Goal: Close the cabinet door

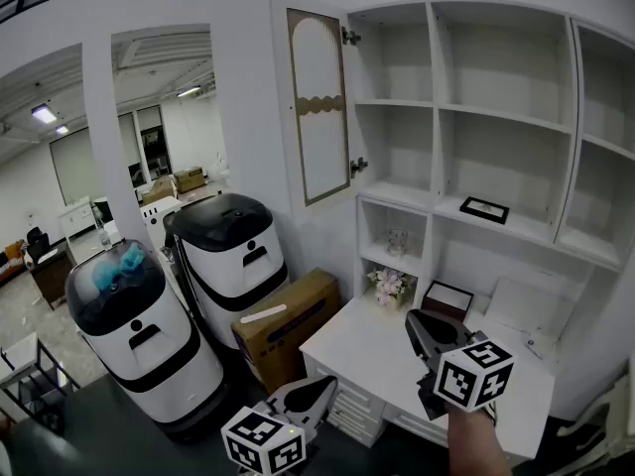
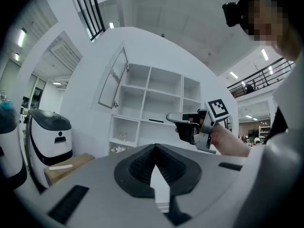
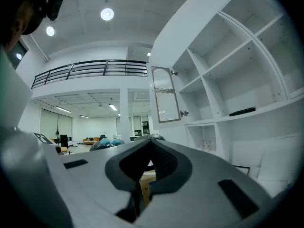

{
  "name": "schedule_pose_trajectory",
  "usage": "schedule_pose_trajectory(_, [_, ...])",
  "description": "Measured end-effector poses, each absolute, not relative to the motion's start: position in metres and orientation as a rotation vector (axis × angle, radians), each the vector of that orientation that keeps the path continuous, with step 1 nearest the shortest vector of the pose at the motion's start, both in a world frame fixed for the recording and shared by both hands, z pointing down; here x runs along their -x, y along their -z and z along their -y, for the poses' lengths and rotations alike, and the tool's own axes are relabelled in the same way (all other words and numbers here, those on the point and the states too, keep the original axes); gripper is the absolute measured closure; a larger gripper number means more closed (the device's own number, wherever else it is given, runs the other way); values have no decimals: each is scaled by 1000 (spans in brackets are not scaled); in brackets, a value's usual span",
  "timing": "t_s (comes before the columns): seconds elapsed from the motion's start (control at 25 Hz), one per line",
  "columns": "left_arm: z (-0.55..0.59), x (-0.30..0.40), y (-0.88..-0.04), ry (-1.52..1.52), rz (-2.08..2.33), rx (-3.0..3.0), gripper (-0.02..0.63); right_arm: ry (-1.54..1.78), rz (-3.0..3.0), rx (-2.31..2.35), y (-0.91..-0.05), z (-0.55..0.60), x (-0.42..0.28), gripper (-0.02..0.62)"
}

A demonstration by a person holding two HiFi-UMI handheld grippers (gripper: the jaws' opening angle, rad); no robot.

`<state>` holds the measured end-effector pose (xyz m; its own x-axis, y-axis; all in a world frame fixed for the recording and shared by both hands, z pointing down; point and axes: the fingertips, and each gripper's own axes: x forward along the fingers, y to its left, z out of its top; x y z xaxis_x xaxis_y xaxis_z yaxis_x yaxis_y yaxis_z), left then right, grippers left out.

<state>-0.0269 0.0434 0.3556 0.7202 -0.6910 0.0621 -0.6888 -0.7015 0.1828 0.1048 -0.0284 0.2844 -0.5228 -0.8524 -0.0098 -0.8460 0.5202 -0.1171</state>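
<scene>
The cabinet door (image 1: 317, 107) is a tall white panel with a brown-framed pane, hinged on its right edge, and it stands wide open on the upper left of the white shelf unit (image 1: 496, 117). It also shows as the door (image 2: 112, 80) in the left gripper view and the door (image 3: 166, 95) in the right gripper view. My left gripper (image 1: 330, 381) sits low, well below the door, with its jaws together and nothing held. My right gripper (image 1: 412, 317) hovers over the desk, shut and empty, and points level toward the shelves. Neither touches the door.
A white desk (image 1: 377, 350) stands under the shelves with flowers (image 1: 389, 286) and a dark box (image 1: 448, 300) on it. A black frame (image 1: 484, 209) lies on a shelf. Two white and black round machines (image 1: 233, 256) (image 1: 134, 325) and a cardboard box (image 1: 288, 320) crowd the floor at left.
</scene>
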Motion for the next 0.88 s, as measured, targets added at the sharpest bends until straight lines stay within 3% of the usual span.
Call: schedule_pose_trajectory(0.88, [-34, 36, -365, 17, 1099, -2708, 604, 187, -2652, 1504, -291, 39, -104, 591])
